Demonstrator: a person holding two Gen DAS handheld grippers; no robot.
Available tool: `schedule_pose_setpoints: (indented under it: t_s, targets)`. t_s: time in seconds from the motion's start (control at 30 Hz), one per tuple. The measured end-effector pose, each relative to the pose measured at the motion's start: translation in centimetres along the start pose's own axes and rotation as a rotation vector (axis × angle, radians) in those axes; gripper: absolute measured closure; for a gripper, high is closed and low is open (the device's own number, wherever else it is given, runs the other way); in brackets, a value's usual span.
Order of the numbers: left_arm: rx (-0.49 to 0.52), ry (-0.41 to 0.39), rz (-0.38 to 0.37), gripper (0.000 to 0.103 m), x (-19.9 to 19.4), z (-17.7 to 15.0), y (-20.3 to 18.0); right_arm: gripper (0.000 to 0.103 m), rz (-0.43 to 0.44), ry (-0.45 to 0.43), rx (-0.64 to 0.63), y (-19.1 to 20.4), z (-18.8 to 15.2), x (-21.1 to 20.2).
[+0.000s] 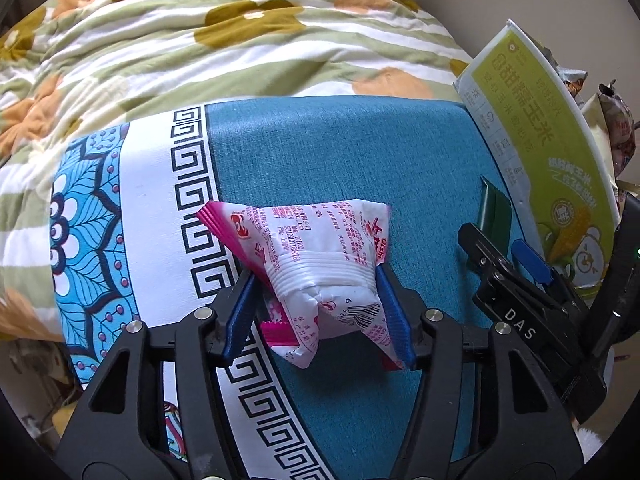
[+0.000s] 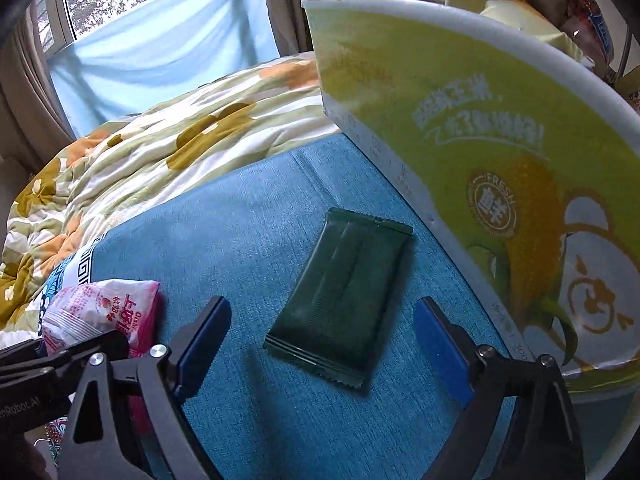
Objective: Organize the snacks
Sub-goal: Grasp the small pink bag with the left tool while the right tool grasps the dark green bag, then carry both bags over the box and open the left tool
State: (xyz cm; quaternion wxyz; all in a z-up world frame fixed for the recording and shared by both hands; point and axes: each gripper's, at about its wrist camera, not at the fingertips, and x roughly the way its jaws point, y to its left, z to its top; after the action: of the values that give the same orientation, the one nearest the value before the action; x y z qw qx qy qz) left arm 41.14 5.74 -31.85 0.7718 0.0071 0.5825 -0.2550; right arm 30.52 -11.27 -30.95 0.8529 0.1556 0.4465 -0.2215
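Note:
A pink and white snack packet lies on the blue cloth, and my left gripper is shut on it, blue pads pressing its crumpled sides. The same packet shows at the lower left of the right wrist view. A flat dark green packet lies on the cloth between the fingers of my right gripper, which stands open around it with gaps on both sides. In the left wrist view my right gripper stands at the right, over a sliver of the green packet.
A green and white corn box stands at the cloth's right edge with several snack bags in it. A flowered quilt lies behind the cloth. The cloth's patterned white border runs along the left.

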Motion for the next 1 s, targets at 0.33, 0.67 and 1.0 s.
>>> schedule_pose_setpoints:
  t_s: [0.33, 0.67, 1.0]
  targets:
    - [-0.016, -0.009, -0.016, 0.054, -0.7, -0.2, 0.3, 0.035, -0.065, -0.009, -0.046, 0.5, 0.5, 0.7]
    - [-0.026, -0.042, -0.026, 0.057, -2.0, -0.3, -0.1, 0.061, 0.008, -0.013, -0.09, 0.9, 0.7, 0.0]
    - [-0.026, -0.14, -0.024, 0.057, -8.1, 1.1, -2.6, 0.061, 0.113, -0.08, -0.156, 1.8, 2.6, -6.2]
